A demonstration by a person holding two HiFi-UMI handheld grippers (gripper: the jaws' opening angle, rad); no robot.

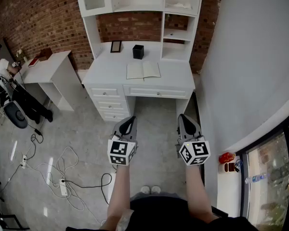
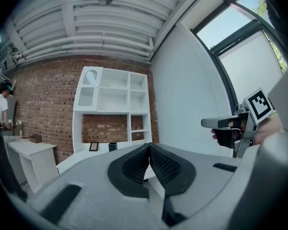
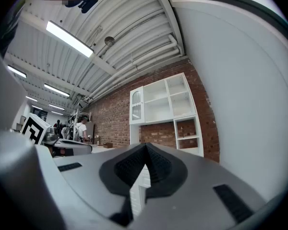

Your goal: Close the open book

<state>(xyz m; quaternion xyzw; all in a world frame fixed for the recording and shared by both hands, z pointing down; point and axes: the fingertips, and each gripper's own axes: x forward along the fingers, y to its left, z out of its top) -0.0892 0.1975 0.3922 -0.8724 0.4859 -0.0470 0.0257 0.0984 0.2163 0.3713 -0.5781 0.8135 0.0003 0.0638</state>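
Observation:
An open book (image 1: 143,70) lies flat on the white desk (image 1: 111,71), its pale pages facing up. Both grippers hang well short of the desk, over the floor. My left gripper (image 1: 128,121) is shut, its black pads meeting at the tips with nothing between them (image 2: 149,147). At the same height to its right, my right gripper (image 1: 184,118) is shut and empty too (image 3: 145,146). In the left gripper view the right gripper (image 2: 235,128) shows at the right edge. The book is hidden behind the jaws in both gripper views.
A black cube-shaped holder (image 1: 138,51) and a small picture frame (image 1: 115,46) stand behind the book. A white hutch with shelves (image 1: 139,4) tops the desk. A second white table (image 1: 48,69) is at the left, cables (image 1: 62,177) on the floor, a grey wall (image 1: 250,57) at the right.

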